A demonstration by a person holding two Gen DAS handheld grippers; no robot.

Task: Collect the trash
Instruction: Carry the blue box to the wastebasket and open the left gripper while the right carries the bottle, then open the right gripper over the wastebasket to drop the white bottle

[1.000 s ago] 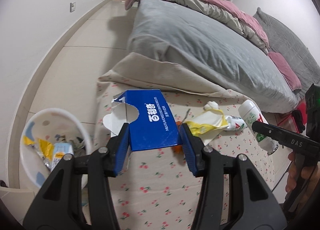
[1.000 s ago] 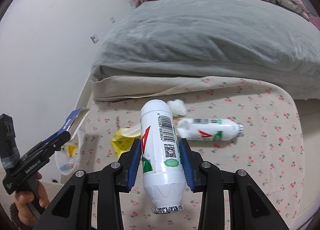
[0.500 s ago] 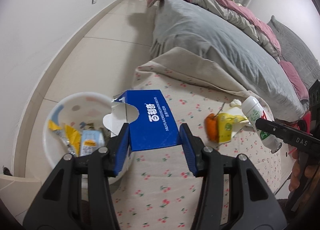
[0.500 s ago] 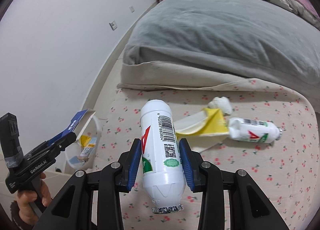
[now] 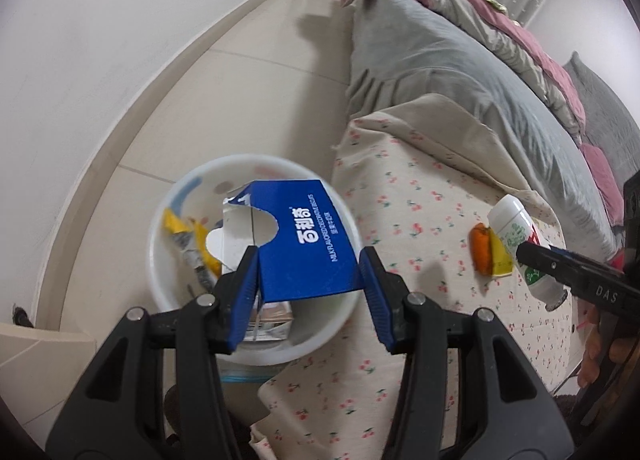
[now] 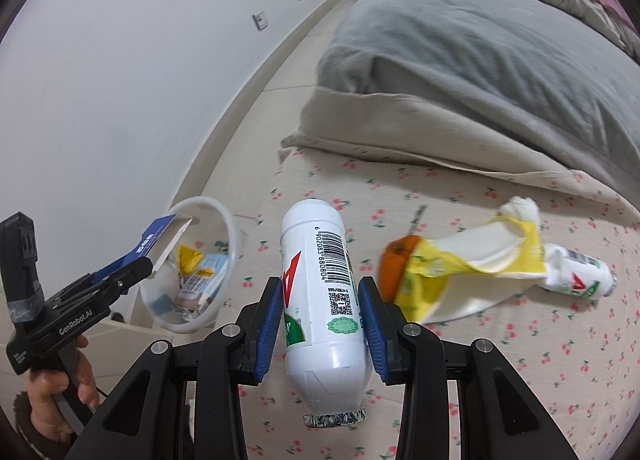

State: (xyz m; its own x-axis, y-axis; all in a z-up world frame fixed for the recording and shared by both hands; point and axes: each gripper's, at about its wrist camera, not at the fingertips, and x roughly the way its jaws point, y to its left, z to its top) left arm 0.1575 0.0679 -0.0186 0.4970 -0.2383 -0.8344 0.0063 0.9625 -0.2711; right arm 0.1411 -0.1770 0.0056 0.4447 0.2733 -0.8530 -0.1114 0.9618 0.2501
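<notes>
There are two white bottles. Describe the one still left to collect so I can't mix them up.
On the cherry-print cloth beside the grey bed, find the crumpled yellow wrapper. The small white plastic bottle lies on its side at the wrapper's far end. Unlike the larger white barcode bottle, no tool holds it.

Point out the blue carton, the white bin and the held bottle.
blue carton (image 5: 304, 244), left wrist view, printed blue face
white bin (image 5: 160, 220), left wrist view, left rim
held bottle (image 6: 324, 300), right wrist view, label
</notes>
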